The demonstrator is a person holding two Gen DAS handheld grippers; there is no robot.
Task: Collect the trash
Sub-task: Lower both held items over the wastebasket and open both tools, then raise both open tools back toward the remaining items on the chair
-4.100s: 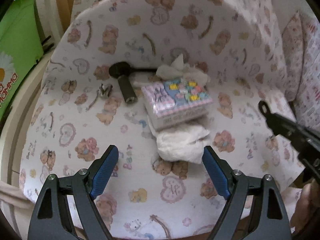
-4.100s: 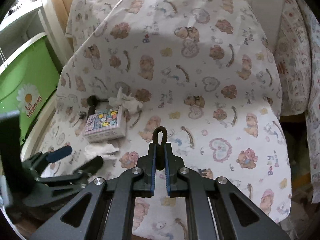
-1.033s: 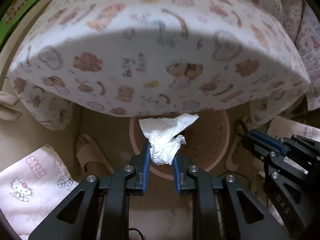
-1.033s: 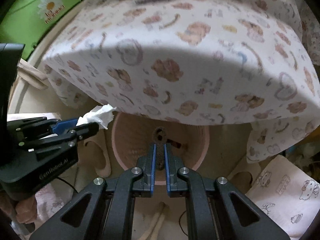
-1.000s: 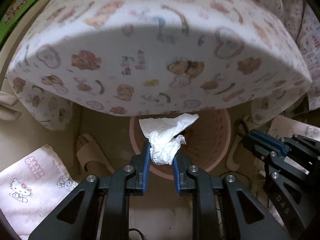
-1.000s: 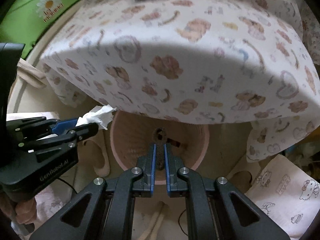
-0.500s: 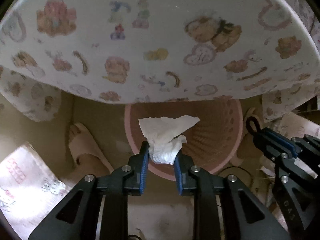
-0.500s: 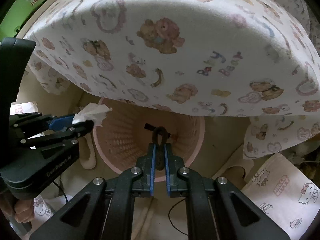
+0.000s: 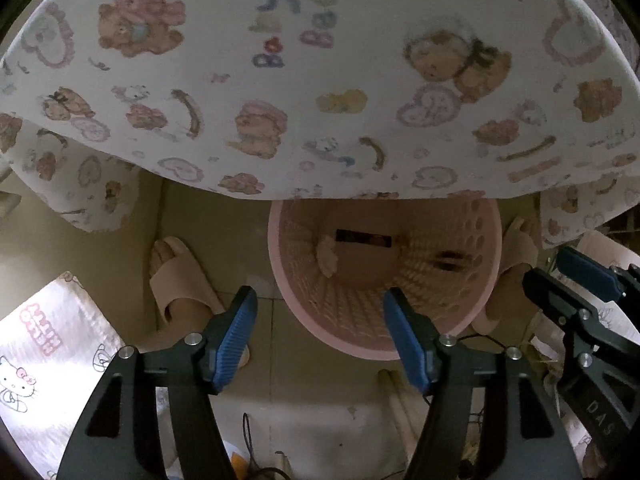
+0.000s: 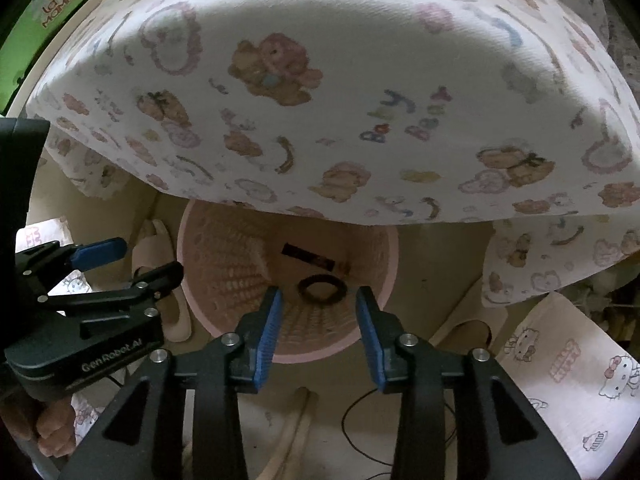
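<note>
Now, left gripper (image 9: pixel 318 334): jaws just opened, empty, over the pink basket (image 9: pixel 280 272) so tissue (image 9: pixel 329 258) drops in.
Right gripper (image 10: pixel 318 326): just opened too, black ring (image 10: pixel 322 289) released inside.

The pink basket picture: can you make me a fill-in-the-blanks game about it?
1. The basket on the floor is coloured ____.
2. The dark ring lies ____ the basket.
3. The jaws of the right hand-held gripper stand ____, with nothing between them.
4. The left hand-held gripper holds ____.

Missing words: pink; inside; open; nothing
</note>
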